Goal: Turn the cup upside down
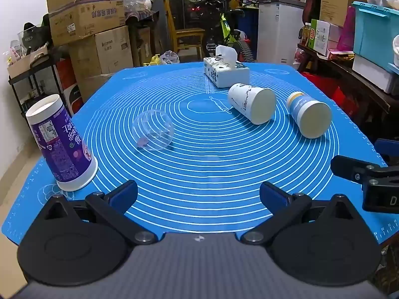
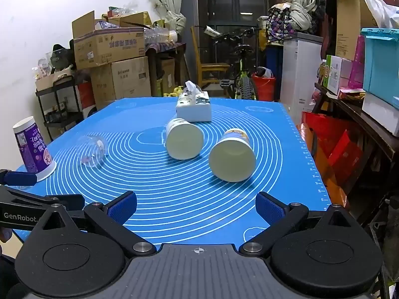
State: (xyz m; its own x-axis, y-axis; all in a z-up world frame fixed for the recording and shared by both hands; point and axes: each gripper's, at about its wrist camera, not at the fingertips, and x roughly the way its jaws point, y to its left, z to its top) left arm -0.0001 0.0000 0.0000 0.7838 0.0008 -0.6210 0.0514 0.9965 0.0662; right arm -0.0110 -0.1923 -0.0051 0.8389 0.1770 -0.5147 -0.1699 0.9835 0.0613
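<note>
Blue silicone mat (image 1: 199, 164) with white concentric rings covers the table, and four cups sit on it. One purple paper cup (image 1: 61, 144) stands upside down at the near left corner, its wide rim on the mat and its base up. One clear plastic cup (image 1: 153, 133) lies on its side left of centre; which way its mouth faces is hard to tell through the transparent wall. Two more paper cups lie on their sides right of centre with their open mouths toward the cameras: a white cup with dark print (image 1: 251, 103) and, to its right, a cup with a blue and yellow band (image 1: 309, 114). They are near each other but apart. One tissue box (image 1: 225, 71) sits at the far side, just behind the white cup.

Both tools hover over the near edge, holding nothing. The left gripper (image 1: 199, 194) has its fingers spread wide, and the right gripper (image 2: 195, 205) is equally spread.
</note>
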